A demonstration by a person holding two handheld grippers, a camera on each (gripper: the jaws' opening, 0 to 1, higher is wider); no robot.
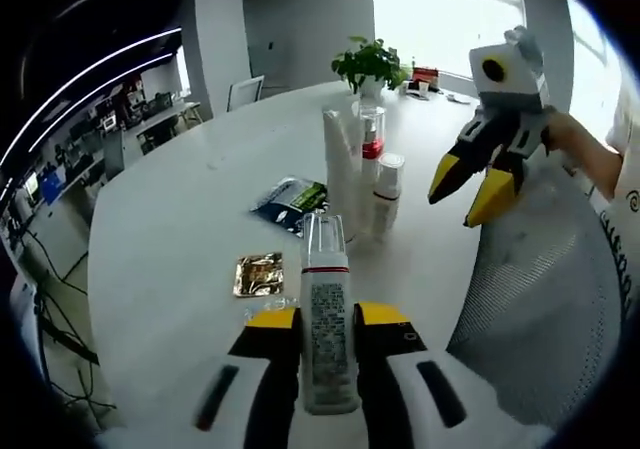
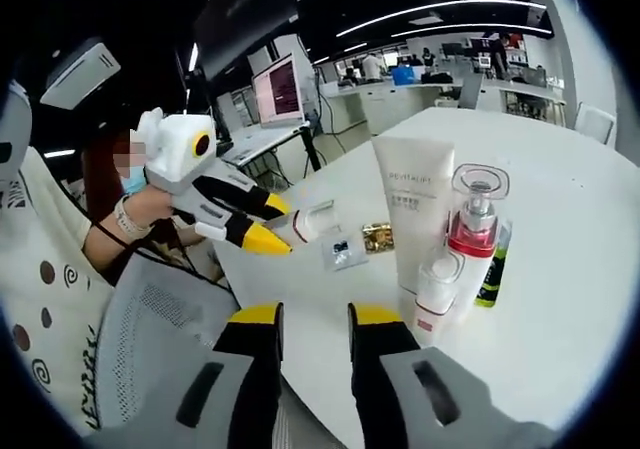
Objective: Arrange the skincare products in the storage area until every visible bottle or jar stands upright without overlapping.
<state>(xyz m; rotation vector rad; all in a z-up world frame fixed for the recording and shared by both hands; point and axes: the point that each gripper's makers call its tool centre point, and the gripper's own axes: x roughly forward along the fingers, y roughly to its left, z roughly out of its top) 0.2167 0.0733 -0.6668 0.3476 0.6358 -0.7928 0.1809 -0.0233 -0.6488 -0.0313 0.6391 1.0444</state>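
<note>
My left tool [image 1: 327,321] is clamped on a clear, white-labelled bottle with a red band [image 1: 326,339] above the round white desk [image 1: 180,229]. My right tool [image 2: 315,319], its jaws apart, hovers near the upright white tube [image 2: 413,214] and red-collared pump bottle [image 2: 473,239].

White tube [image 2: 413,204], red-collared clear pump bottle [image 2: 474,231] — white table [image 1: 190,219], gold sachet [image 1: 259,273], yellow-tipped claw [image 2: 315,334].

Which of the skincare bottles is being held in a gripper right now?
The clear-capped bottle with the red band, clamped in the left gripper. The other bottles stand grouped on the table.
</note>
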